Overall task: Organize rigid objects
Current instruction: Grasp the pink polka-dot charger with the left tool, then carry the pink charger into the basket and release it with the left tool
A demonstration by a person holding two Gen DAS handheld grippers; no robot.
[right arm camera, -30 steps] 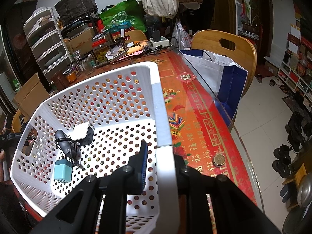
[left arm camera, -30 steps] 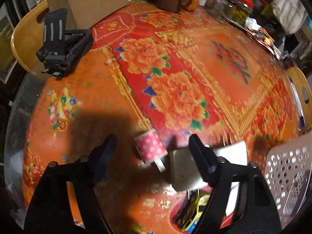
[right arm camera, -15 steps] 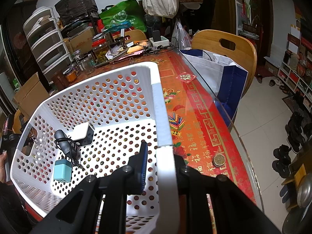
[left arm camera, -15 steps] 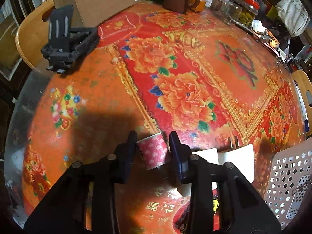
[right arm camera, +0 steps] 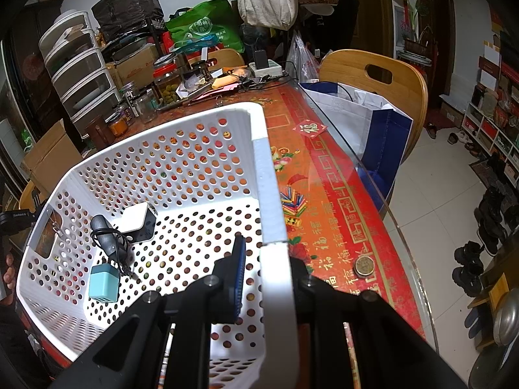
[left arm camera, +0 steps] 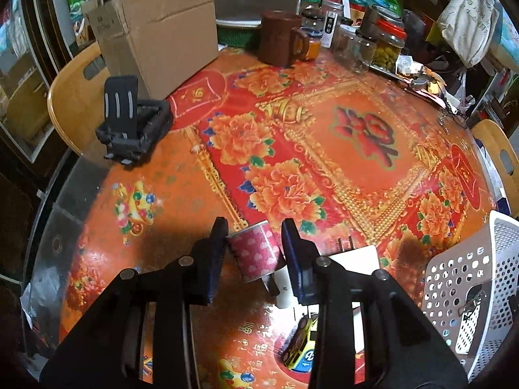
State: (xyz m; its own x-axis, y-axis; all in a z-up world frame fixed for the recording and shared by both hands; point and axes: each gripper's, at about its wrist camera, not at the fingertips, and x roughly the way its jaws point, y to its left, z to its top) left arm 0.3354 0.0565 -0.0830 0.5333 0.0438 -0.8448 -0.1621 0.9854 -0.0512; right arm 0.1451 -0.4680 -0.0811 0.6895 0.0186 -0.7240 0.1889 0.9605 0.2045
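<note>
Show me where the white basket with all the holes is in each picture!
Left wrist view: the white basket sits at the lower right edge, partly cut off.
Right wrist view: it fills the lower left and middle, its rim clamped by the right gripper.
Shared landmark: the brown mug.

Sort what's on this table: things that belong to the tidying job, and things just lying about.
Job: pink dotted tape roll in the left gripper; white basket held by the right gripper; white charger; yellow toy car.

Lying about: cardboard box; brown mug; jars; coin.
</note>
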